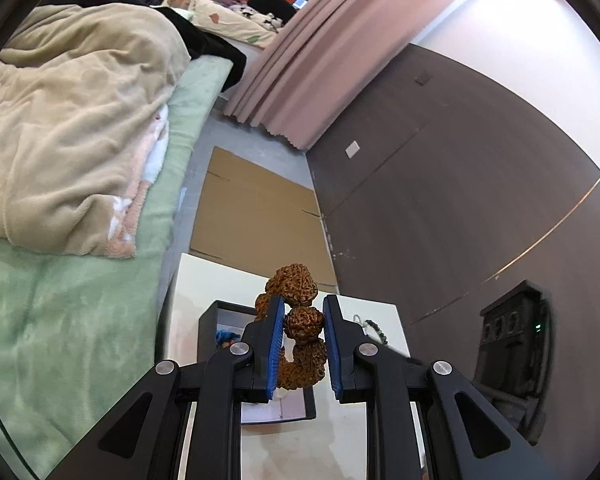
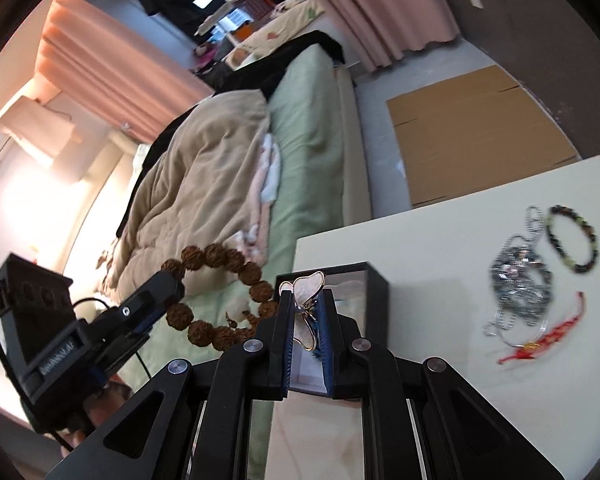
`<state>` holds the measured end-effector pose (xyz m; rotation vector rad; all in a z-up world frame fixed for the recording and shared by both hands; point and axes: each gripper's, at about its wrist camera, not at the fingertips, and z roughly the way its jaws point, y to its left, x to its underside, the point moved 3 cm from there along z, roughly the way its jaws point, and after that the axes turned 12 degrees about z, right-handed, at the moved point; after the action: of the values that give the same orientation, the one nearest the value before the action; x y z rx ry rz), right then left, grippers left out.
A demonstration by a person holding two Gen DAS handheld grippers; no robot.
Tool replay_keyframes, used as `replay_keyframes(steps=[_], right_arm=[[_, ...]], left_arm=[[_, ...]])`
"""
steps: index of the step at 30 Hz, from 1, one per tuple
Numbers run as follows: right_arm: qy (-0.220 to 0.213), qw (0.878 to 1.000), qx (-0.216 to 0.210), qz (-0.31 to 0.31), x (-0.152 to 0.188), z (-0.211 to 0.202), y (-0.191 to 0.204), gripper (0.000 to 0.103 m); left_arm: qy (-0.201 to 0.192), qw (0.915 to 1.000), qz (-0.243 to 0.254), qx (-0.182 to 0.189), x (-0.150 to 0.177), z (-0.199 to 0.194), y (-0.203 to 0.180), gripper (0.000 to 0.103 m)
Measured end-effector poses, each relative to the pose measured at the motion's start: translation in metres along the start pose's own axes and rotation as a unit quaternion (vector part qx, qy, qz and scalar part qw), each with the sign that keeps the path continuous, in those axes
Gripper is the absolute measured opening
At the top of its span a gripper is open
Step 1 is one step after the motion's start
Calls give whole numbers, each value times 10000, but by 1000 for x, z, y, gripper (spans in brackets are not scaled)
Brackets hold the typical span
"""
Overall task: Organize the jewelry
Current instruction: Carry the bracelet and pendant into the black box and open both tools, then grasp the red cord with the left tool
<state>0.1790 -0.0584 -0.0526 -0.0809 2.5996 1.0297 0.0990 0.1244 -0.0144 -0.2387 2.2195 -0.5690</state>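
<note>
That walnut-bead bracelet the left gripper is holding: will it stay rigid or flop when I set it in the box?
Likely floppy: the walnut-bead bracelet hangs as a loose loop from the left gripper, pinched at one bead. Its rough, wrinkled beads probably resist slipping. It looks chunky, so may swing.

Both claws aloft, each gripping something.
Left claw [image 1: 303,330] clamps brown beads; right claw [image 2: 308,320] pinches a butterfly piece, tilted downward.

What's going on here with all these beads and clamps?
A person is sorting jewelry with a two-finger gripper in each hand. The left gripper holds a bracelet of knobbly brown beads up in the air. The right gripper pinches a butterfly brooch above an open black box on the white table. A silver chain, a dark bead bracelet and a red cord lie on the table.
</note>
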Motion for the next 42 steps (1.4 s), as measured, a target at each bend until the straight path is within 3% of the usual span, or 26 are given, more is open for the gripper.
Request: replay_keyframes(steps=[2, 9, 18, 19, 21, 23, 25, 26, 29, 42], right_arm=[[196, 9996, 173, 51, 3, 12, -4, 45], [-93, 9991, 385, 163, 0, -8, -25, 58], [-415, 9954, 607, 612, -4, -46, -73, 59], [-426, 9950, 625, 657, -5, -49, -77, 59], [-476, 9941, 644, 737, -7, -54, -84, 59], [-523, 9934, 626, 809, -9, -59, -89, 59], [-562, 9928, 613, 859, -11, -64, -92, 59], [-581, 9925, 618, 876, -12, -66, -94, 59], [-630, 9916, 649, 924, -13, -73, -100, 59], [-708, 9870, 831, 1179, -17, -101, -127, 59]], left_arm=[[-7, 10000, -4, -15, 0, -1, 0, 20], [178, 9998, 66, -27, 6, 11, -5, 20], [487, 9984, 242, 123, 18, 40, -27, 20], [567, 9979, 302, 3, 20, 44, -27, 20], [823, 9933, 480, -655, 25, 55, -22, 20], [1059, 9893, 490, -873, 29, 65, -15, 29], [1295, 9880, 252, -808, 32, 72, -7, 41], [1272, 9886, 199, -784, 33, 72, -6, 53], [1061, 9904, 234, -855, 29, 67, -7, 71], [1083, 9926, 357, -420, 34, 83, -43, 71]])
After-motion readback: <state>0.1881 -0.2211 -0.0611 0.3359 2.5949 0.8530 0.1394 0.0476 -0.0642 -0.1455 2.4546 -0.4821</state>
